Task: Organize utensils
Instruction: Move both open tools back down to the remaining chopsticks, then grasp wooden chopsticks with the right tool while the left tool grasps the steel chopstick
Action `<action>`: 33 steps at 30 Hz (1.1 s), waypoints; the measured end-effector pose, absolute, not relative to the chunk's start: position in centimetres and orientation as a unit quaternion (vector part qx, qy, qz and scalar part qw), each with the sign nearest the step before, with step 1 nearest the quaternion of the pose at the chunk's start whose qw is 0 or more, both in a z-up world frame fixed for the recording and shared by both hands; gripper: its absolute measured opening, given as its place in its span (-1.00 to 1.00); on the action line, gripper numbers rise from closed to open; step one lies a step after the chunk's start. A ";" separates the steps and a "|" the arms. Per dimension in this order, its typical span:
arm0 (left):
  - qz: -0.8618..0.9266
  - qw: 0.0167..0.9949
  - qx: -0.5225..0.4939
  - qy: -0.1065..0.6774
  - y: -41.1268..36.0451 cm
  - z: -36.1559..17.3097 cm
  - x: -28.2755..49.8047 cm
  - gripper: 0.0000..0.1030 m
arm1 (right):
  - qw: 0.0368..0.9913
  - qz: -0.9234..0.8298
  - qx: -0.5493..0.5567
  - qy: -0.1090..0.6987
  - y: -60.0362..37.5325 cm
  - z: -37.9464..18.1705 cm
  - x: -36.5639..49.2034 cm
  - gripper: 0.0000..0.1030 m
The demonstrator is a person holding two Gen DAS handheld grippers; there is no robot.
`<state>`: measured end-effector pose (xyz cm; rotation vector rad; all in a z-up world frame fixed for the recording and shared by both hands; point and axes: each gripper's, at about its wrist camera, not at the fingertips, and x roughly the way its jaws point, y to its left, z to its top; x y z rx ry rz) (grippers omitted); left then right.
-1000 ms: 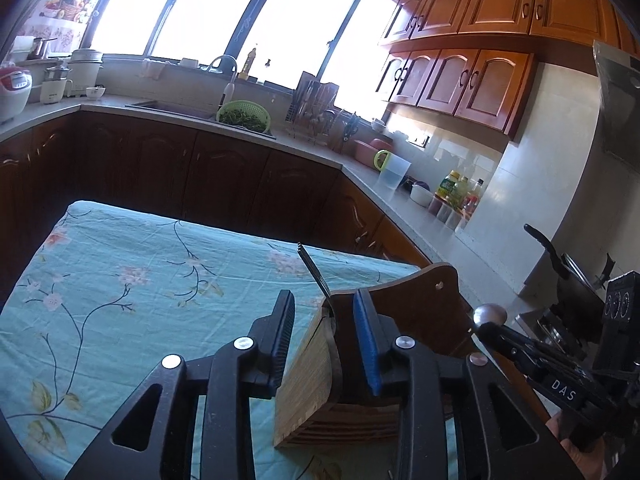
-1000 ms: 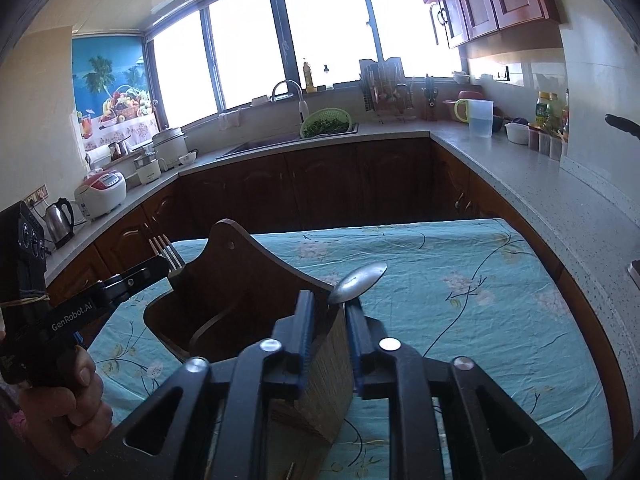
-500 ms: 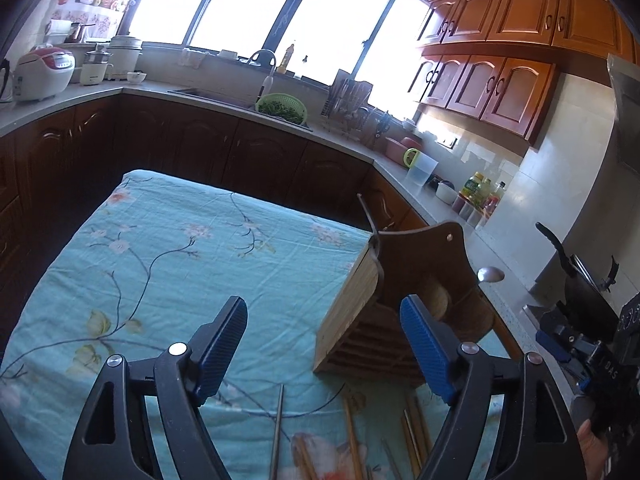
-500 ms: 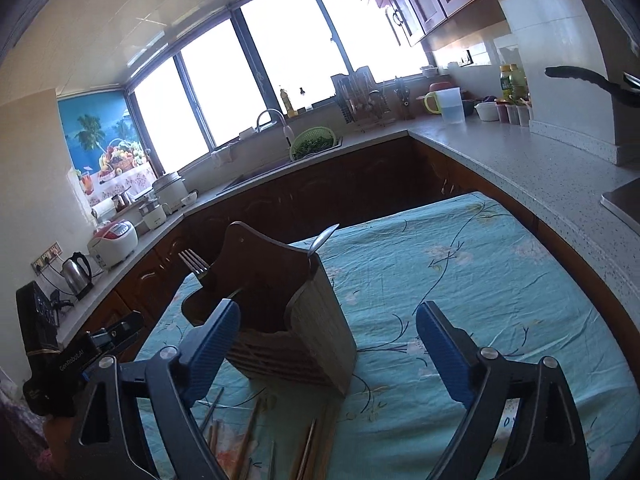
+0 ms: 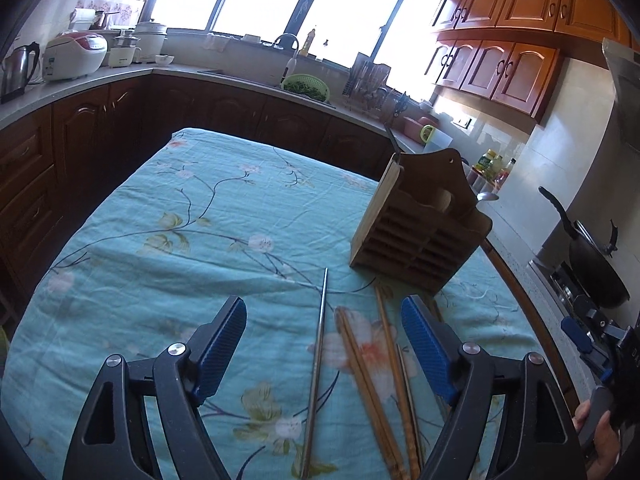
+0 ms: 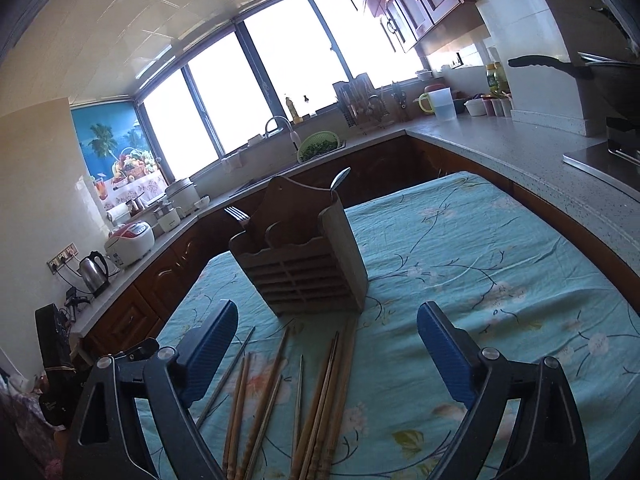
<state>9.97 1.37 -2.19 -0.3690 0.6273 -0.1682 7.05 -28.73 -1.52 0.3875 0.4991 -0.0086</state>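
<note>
Chopsticks [image 5: 374,376] lie loose on the counter's floral cloth [image 5: 168,248], seen from my left wrist, under my left gripper [image 5: 324,346], whose fingers are spread and hold nothing. The wooden holder [image 5: 420,232] stands just beyond them.

From my right wrist, chopsticks [image 6: 276,404] lie fanned before the holder [image 6: 304,268], which keeps a fork [image 6: 237,213] and spoon [image 6: 340,179]. My right gripper [image 6: 328,348] is released too.
</note>
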 end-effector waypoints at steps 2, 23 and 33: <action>-0.084 0.929 -0.183 0.312 1.5 -2.3 8.9 0.55 | 0.949 -0.002 0.186 0.253 -27.9 -2.0 5.9 0.80; -0.065 0.913 -0.165 0.369 1.7 -3.4 8.6 0.56 | 0.933 -0.018 0.151 0.328 -26.4 -5.3 6.5 0.75; -0.075 0.906 -0.133 0.396 0.2 -3.3 14.6 0.52 | 0.914 -0.015 0.162 0.372 -27.0 -6.9 11.8 0.00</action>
